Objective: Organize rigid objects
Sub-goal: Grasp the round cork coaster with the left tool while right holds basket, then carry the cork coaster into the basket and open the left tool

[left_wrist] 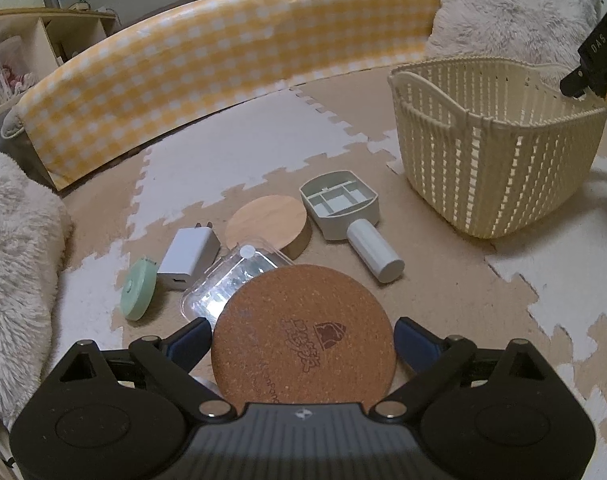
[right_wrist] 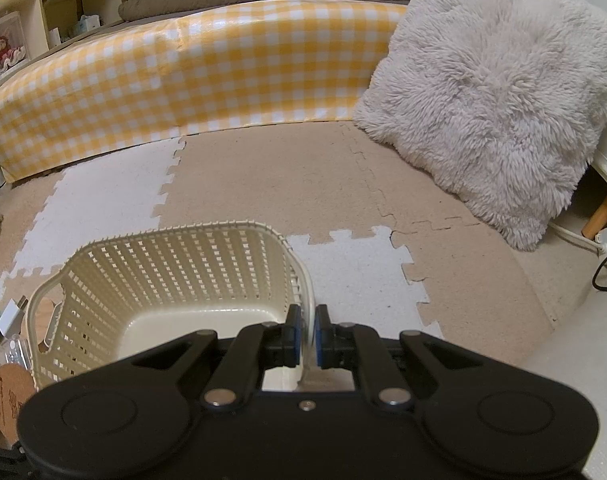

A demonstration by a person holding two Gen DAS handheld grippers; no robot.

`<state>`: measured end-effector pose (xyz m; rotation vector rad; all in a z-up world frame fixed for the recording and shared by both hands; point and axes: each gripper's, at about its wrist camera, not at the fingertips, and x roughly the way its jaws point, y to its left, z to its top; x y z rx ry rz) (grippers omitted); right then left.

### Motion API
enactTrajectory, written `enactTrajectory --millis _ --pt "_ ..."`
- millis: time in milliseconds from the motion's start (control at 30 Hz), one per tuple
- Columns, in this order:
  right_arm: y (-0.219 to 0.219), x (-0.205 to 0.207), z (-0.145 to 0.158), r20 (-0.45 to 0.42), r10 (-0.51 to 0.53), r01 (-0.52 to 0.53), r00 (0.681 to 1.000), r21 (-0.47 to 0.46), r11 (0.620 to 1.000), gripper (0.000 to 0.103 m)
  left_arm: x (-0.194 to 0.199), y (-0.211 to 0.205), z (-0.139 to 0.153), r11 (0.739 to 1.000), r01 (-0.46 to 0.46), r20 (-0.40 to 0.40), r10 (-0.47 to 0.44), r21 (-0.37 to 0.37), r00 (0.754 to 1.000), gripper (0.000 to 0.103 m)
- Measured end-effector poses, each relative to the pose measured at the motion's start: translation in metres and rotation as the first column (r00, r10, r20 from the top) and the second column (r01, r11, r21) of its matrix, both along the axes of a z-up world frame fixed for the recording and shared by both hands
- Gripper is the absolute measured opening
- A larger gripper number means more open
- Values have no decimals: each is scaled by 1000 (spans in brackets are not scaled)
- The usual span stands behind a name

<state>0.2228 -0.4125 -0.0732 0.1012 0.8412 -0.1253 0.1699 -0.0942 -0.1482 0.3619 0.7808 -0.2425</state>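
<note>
A round cork coaster (left_wrist: 303,344) with a dark printed logo sits between the blue pads of my left gripper (left_wrist: 303,336), which grip its edges on both sides. It overlaps a clear plastic box (left_wrist: 223,284). Beyond lie a green round tape measure (left_wrist: 137,292), a white charger (left_wrist: 189,254), a round wooden lid (left_wrist: 267,220) and a grey scoop with a white handle (left_wrist: 343,208). A cream slatted basket (left_wrist: 499,168) stands to the right. My right gripper (right_wrist: 308,332) is shut on the near rim of the basket (right_wrist: 175,272).
The floor is beige and white puzzle mat (right_wrist: 287,176). A yellow checked board (left_wrist: 207,64) runs along the back. A fluffy white cushion (right_wrist: 487,92) leans at the right, and another fluffy one (left_wrist: 11,264) lies at the left. Shelves (right_wrist: 55,12) stand far left.
</note>
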Motion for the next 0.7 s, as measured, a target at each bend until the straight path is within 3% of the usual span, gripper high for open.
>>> enactTrajectory --millis 133,333,567,700 --pt "0 0 0 0 0 0 1000 0 1000 7 0 -2 -5 1000 4 -30 -3 23 1000 101" --pt "0 0 0 0 0 0 1000 0 1000 7 1 1 -4 1000 -15 -31 15 -5 999 99" --pt "0 0 0 0 0 0 1000 0 1000 7 -3 8 13 996 -58 8 59 -69 998 99" --pt "0 0 0 0 -1 1 1000 -2 1000 7 -8 15 37 985 -73 26 78 -158 997 99"
